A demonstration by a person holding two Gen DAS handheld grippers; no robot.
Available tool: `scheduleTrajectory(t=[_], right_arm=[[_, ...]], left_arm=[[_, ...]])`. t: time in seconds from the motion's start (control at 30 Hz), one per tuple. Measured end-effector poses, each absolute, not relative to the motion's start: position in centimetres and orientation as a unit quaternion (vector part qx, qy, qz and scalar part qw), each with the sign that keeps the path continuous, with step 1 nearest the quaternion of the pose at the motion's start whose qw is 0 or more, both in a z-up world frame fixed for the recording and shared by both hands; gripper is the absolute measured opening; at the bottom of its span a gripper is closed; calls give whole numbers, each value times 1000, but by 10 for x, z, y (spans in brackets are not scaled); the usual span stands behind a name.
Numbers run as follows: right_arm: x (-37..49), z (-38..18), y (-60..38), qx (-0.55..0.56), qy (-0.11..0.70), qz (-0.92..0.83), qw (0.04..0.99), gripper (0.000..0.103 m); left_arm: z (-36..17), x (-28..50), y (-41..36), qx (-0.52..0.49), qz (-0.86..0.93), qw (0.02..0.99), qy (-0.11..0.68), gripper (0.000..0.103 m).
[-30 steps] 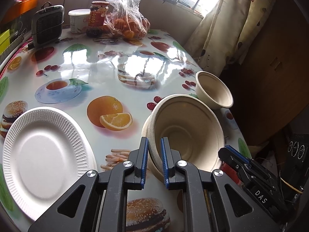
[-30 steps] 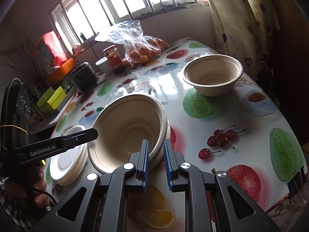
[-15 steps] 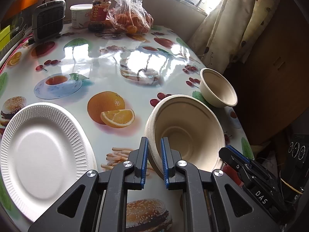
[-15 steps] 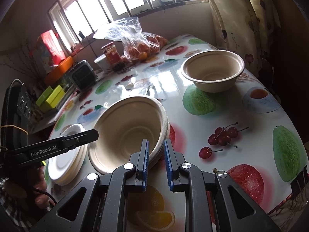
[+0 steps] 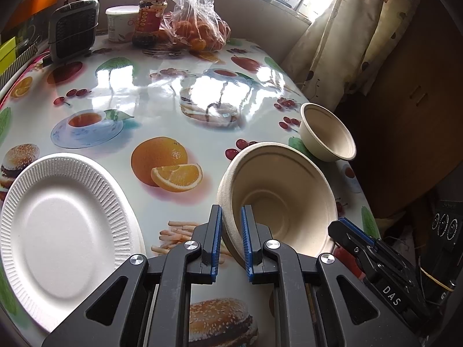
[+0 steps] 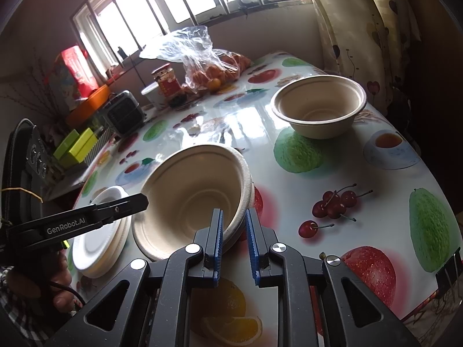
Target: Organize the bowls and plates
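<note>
Two nested beige bowls [image 5: 277, 196] [image 6: 188, 196] lean tilted above the fruit-print tablecloth. My left gripper [image 5: 231, 231] is shut on the stack's rim, and its black finger [image 6: 127, 205] shows from the left in the right wrist view. My right gripper [image 6: 234, 225] is shut on the opposite part of the rim, and its tip [image 5: 353, 235] shows at the bowls' right in the left wrist view. A single beige bowl [image 5: 330, 133] [image 6: 318, 107] stands upright farther back. A stack of white paper plates [image 5: 66, 222] [image 6: 95, 237] lies left of the bowls.
At the table's far end stand a plastic bag of oranges [image 5: 196, 26], a red-labelled jar [image 5: 150, 14], a white tub [image 5: 120, 24] and a small grey appliance [image 5: 73, 29]. A curtain [image 5: 347, 37] hangs beyond the right edge. A hand [image 6: 34, 286] holds the left gripper.
The rims of the two nested bowls sit closer together than a second ago. Both grippers keep their grip and barely shift.
</note>
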State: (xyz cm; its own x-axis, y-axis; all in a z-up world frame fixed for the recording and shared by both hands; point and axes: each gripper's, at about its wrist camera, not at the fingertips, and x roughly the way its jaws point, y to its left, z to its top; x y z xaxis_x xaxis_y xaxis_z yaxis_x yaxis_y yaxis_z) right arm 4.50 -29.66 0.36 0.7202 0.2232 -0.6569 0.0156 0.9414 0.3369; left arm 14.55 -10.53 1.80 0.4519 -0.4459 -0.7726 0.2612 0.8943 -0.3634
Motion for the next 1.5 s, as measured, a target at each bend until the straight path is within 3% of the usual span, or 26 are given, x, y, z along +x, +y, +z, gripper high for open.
scheduleTrajectory(t=[0.4,0.67,0.8,0.97,1.27,1.5], right_arm=[[45,3,-297,161,369,57,913,18],[47,3,-299,165,368,53,913,28],[48,2,-300,166,369,52,913,32],[48,2,-300,166,369,52,913,35],[48,2,-301,169,369,53,913,44],[49,4,-302,169,366,52,913,50]], left_arm=[[17,145,-105,-95,-209,847,480,15],[18,147,-104,-96,-207,847,480,16],[19,147,-104,-96,-205,848,479,24],[19,146,-105,-94,-205,849,477,25],[21,147,-105,-91,-197,854,473,41],[27,149,-104,-74,-181,866,461,42]])
